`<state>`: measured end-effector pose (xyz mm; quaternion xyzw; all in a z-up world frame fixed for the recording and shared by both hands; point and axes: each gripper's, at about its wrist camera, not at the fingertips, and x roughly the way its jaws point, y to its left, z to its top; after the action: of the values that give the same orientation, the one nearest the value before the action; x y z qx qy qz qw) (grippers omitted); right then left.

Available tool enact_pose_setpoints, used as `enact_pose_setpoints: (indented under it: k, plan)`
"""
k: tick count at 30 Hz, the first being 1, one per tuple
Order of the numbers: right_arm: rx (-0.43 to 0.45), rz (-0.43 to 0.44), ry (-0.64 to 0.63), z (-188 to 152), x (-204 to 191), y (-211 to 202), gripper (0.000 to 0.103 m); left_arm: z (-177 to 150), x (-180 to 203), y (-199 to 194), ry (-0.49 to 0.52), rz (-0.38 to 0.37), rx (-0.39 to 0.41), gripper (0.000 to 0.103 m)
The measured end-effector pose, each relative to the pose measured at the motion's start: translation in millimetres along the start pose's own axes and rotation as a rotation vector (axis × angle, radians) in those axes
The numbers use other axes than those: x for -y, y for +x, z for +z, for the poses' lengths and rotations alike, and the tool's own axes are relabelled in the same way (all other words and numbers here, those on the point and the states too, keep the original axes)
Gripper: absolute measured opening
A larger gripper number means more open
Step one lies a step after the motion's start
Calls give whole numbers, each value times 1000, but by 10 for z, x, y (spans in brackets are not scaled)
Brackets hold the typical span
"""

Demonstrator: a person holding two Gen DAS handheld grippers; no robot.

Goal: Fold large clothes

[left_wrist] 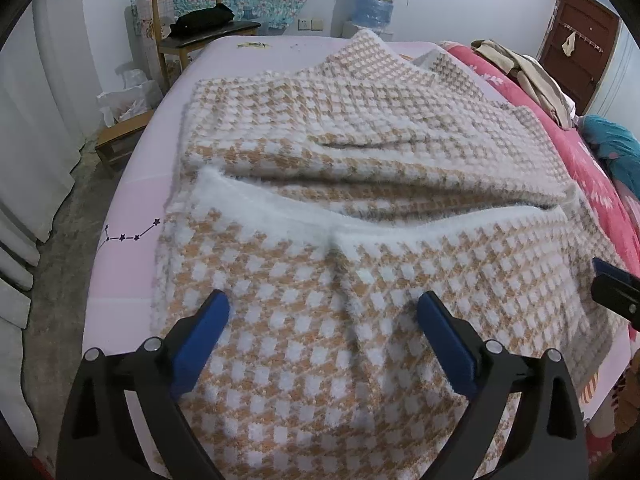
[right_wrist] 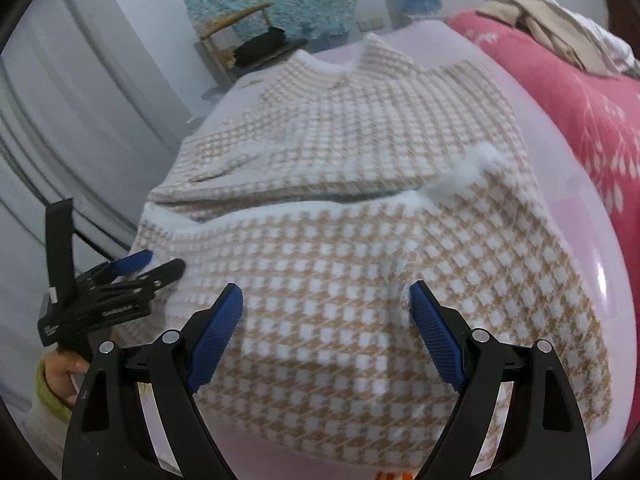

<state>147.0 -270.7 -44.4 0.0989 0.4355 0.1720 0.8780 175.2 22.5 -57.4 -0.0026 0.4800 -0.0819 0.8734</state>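
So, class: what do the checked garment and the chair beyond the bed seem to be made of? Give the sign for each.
Checked garment: looks like a fuzzy knit, perhaps wool or acrylic; its white edge is hairy and the surface is soft and matt.
Chair: looks like light wood with a smooth finish; the curved rail is tan, though no grain is visible.
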Motion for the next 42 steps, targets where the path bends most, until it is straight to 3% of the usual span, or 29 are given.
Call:
enact_pose_setpoints:
  k: [6, 17, 24, 32, 42]
  plan:
    - [1, -20, -52, -44, -131, -12, 82, 6, 42, 23, 8, 16, -6, 95]
    - [102, 37, -88, 92, -220, -362, 82, 11, 73, 62, 11, 33, -12, 97]
    - [34, 20, -206, 1, -477, -120, 82, 10, 76, 60, 12, 33, -11, 97]
    - [-116, 22, -96, -110, -234, 298, 82, 10, 77, 62, 13, 33, -11, 97]
    - [-111, 17, -106, -166, -258, 313, 82, 7, 79, 65, 14, 33, -12, 97]
